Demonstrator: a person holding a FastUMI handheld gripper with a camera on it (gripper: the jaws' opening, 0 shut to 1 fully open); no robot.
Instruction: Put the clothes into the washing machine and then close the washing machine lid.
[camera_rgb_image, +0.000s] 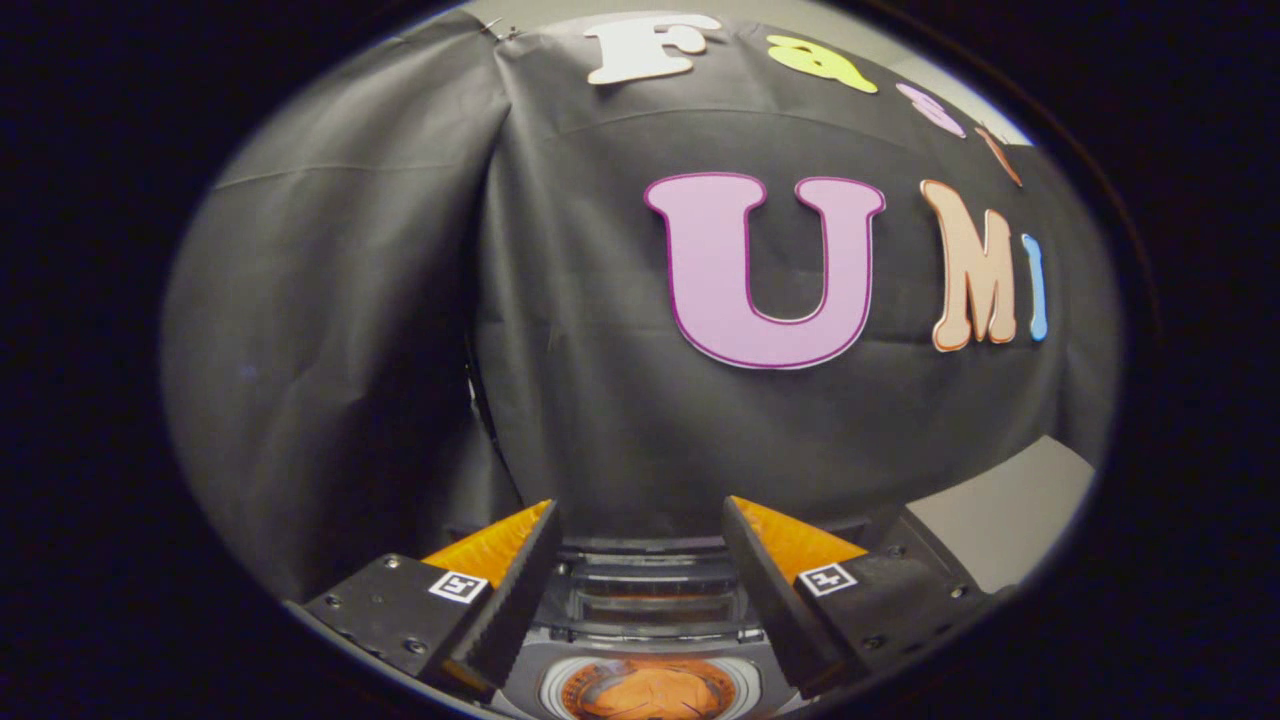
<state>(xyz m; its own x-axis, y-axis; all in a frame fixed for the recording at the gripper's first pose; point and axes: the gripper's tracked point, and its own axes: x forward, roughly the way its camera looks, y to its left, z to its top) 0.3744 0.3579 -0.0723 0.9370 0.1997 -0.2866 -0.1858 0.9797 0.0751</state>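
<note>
We are looking forward along the claw (640, 545), and its two fingers (500, 590) are standing well apart with nothing pressed between them, so the claw is released. Each finger is showing a black ribbed inner pad, an orange outer face and a small square black-and-white marker (458, 586) on its base.

Between the fingers and below them, the washing machine (650, 625) is sitting with its round opening (650, 690) facing up toward us. Orange clothes (648, 693) are lying inside that opening, down in the drum. The lid (645, 590) is standing raised behind the opening, its clear panel tilting back toward the wall, so the machine is not yet closed.

Beyond the fingers, the black cloth wall (400, 300) of the booth is hanging in folds, with a seam running down to just left of the machine. To the right of the machine, past the right finger, a pale grey surface (1000, 510) is showing; we cannot tell whether it is a bench or the floor
</note>
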